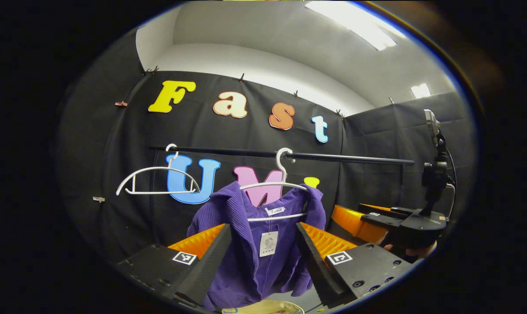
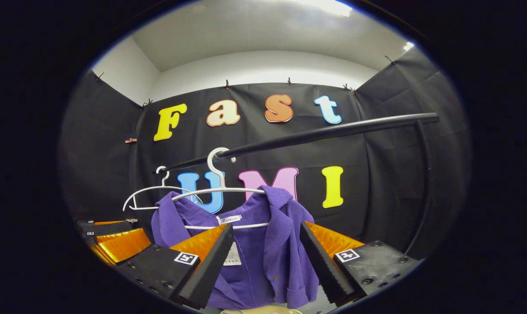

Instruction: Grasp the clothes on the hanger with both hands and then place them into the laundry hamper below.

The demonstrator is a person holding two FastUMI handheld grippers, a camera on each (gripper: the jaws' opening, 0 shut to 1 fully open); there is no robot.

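a black rail [image 1: 333, 158] carries two white hangers, one [image 1: 277, 185] holding the purple shirt [image 1: 250, 253].

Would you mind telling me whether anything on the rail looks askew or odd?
The purple shirt hangs lopsided on its white hanger: one shoulder has slid low and the collar sits off-centre. Beside it, a second white hanger hangs bare.

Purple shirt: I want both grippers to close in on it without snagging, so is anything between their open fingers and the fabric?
Nothing visible is. The purple shirt hangs on its white hanger straight ahead between the left gripper fingers, and likewise for the right gripper. The empty hanger hangs off to the side.
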